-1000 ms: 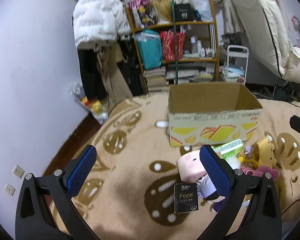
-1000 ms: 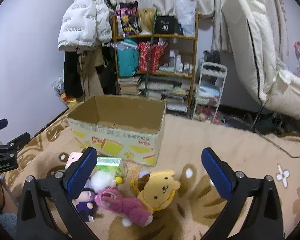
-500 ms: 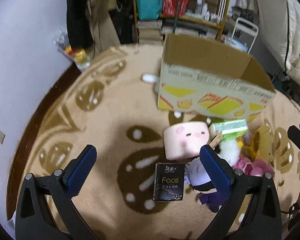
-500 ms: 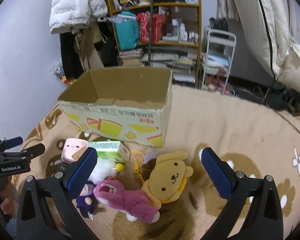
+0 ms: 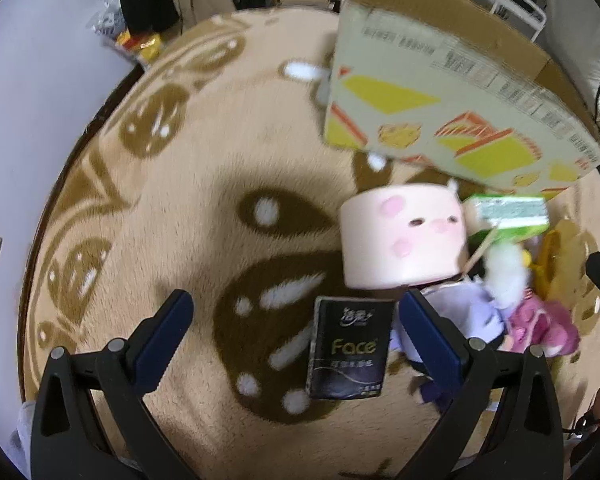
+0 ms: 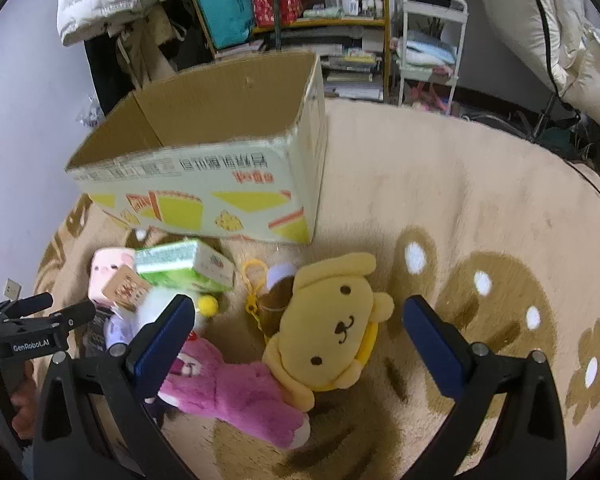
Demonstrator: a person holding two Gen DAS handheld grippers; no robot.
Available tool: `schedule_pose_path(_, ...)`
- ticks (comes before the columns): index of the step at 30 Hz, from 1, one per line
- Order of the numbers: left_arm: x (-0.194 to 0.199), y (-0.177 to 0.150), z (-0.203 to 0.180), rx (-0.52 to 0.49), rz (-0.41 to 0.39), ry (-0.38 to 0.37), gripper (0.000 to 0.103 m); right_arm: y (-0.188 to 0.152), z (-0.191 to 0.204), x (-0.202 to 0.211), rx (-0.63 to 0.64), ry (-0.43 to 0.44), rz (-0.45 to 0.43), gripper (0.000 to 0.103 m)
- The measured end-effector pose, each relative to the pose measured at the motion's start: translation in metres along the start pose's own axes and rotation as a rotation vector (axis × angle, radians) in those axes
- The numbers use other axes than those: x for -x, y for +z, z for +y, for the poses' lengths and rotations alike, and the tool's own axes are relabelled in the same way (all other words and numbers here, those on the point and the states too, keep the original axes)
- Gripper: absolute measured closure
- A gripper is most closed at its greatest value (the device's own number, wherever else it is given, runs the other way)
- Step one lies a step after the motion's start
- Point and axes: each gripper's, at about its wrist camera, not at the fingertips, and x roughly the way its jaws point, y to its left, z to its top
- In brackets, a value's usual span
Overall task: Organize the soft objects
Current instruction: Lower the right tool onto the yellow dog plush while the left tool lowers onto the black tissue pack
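"Face" is printed in gold on the black tissue pack (image 5: 349,354), under small characters too blurred to be read. "GenRobot.AI" is written in white on the left gripper (image 6: 36,345). The red and dark print on the box (image 6: 204,184) cannot be made out.

Each gripper, the left gripper (image 5: 296,328) and the right gripper (image 6: 296,330), has a matte black plastic frame that forks into two angular arms, with triangular cut-outs near the base. Flat dark-blue pads (image 6: 165,336) line the inner faces of the fingers. Small silver screws sit on the arms just behind the pads. White lettering reading GenRobot.AI marks the left gripper's side.
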Motion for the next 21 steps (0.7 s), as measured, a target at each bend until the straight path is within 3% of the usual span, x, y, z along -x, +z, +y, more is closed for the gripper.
schedule_pose_path(9, -0.020, 0.000, 0.001, 0.002, 0.099, -0.066, 0.002, -0.005, -0.004, -0.027, -0.005, -0.011, 0.099, 0.000)
schedule_pose_path(16, -0.043, 0.002, -0.002, -0.009, 0.172, -0.044, 0.002, -0.009, -0.007, -0.045, -0.023, 0.003, 0.171, 0.006)
schedule_pose_path(21, -0.048, 0.006, -0.005, -0.020, 0.176, -0.028, 0.002, -0.009, -0.011, -0.055, -0.030, -0.007, 0.197, 0.009)
